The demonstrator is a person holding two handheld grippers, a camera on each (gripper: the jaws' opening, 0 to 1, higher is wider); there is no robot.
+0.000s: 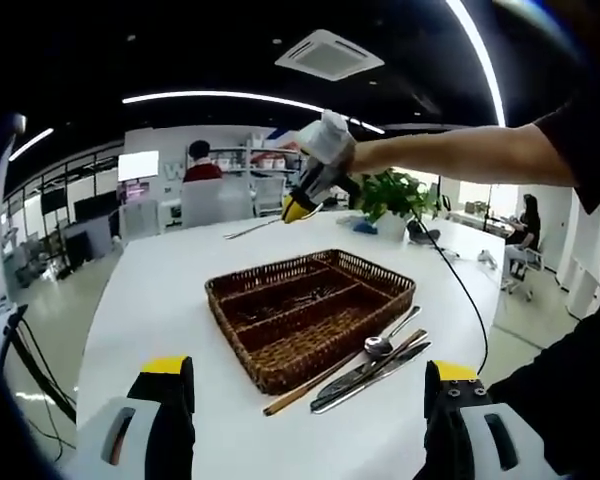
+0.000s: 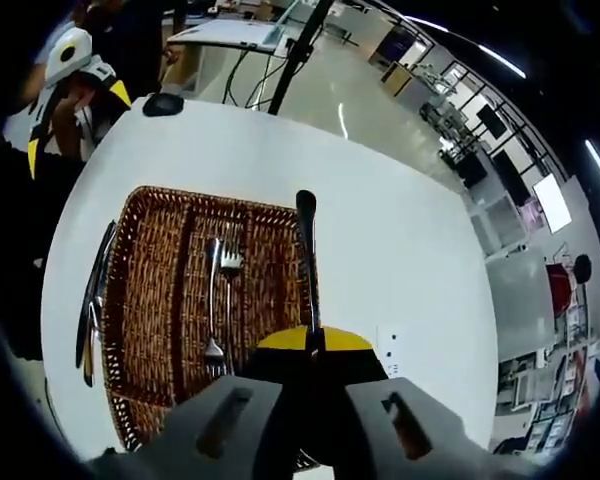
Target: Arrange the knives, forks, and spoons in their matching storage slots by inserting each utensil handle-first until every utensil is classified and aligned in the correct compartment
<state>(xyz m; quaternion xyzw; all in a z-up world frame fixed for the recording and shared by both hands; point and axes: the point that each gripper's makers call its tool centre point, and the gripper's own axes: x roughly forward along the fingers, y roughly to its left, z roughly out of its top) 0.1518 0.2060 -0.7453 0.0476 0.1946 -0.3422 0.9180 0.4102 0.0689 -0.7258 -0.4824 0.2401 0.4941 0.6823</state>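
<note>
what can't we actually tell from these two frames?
- Utensil in the right gripper: its clamped end is hidden by the jaws in the right gripper view; too small in the left gripper view.
- Pile beside the wicker tray: pieces overlap in the left gripper view, count unclear.
- Tray contents: dark and tiny in the left gripper view.

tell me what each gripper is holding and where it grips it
The right gripper is shut on a utensil, gripped at one end, over the wicker tray; which end cannot be told. The left gripper is open, holding nothing.
</note>
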